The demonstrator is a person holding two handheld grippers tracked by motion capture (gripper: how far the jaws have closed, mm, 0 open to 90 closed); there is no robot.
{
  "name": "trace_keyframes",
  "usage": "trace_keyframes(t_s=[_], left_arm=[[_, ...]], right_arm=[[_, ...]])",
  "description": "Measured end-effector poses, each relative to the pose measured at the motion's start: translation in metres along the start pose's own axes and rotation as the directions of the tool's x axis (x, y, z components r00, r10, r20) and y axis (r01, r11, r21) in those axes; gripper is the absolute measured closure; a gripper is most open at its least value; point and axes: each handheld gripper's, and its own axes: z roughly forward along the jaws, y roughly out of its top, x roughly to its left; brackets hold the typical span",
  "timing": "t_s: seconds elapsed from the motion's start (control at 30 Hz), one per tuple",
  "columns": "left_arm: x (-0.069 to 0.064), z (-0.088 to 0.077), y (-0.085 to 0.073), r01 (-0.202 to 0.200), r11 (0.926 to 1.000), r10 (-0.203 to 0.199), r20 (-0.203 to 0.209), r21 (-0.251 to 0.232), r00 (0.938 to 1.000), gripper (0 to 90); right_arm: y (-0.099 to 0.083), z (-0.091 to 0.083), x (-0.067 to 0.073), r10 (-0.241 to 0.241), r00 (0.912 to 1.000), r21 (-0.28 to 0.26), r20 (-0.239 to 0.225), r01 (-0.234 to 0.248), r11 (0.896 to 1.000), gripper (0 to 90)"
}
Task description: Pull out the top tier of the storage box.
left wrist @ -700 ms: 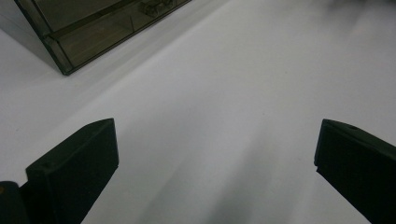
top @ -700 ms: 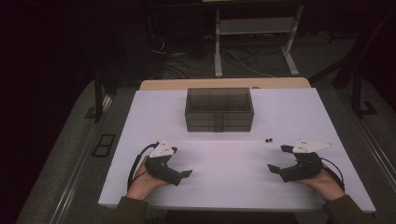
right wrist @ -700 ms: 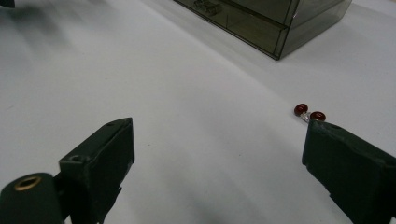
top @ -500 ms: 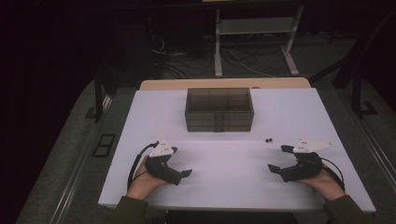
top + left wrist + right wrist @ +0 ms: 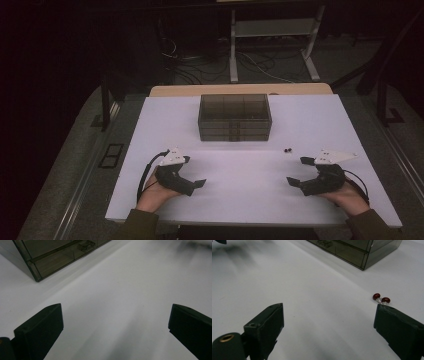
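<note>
Resting on the white tabletop (image 5: 240, 170): left tool (image 5: 192, 183) and right tool (image 5: 299, 183), jaws spread wide, nothing held. Red-headed earrings (image 5: 381, 299) lie just beside the right tool, near the drawer box (image 5: 234, 118). Step judged: start; next calls for a fine pinch.

Across the fraction of a second between the earlier pictures and this one, no change can be made out on the tabletop (image 5: 250, 200). The left gripper (image 5: 196, 171) and the right gripper (image 5: 296, 170) sit at the same spots near the front edge, each hand in the same pose, the fingers spread just as wide as before with nothing between them. The smoky drawer box (image 5: 235, 120) at the far side and the pair of small red beads (image 5: 287, 150) near the right gripper show no shift. Any movement is too slight to tell from the high view.
</note>
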Motion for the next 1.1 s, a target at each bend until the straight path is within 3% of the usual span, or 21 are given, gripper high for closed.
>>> trace_keyframes(t_s=[0.67, 0.93, 1.1], left_arm=[[-0.002, 0.008, 0.009, 0.006, 0.9998, -0.006, 0.011, -0.019, 0.9999, 0.0], [-0.004, 0.014, 0.015, -0.012, 0.9997, 0.012, 0.014, -0.019, 0.9998, 0.0], [-0.003, 0.014, 0.016, -0.001, 0.9991, 0.002, 0.022, -0.041, 0.9997, 0.0]], right_arm=[[0.0, 0.0, 0.002, 0.005, 1.0, -0.018, -0.005, -0.005, 1.0, 8.7], [0.0, 0.0, 0.003, 0.004, 0.9999, -0.023, -0.009, -0.005, 1.0, 8.7], [0.0, 0.002, 0.005, -0.003, 0.9999, -0.018, -0.01, 0.003, 1.0, 8.7]])
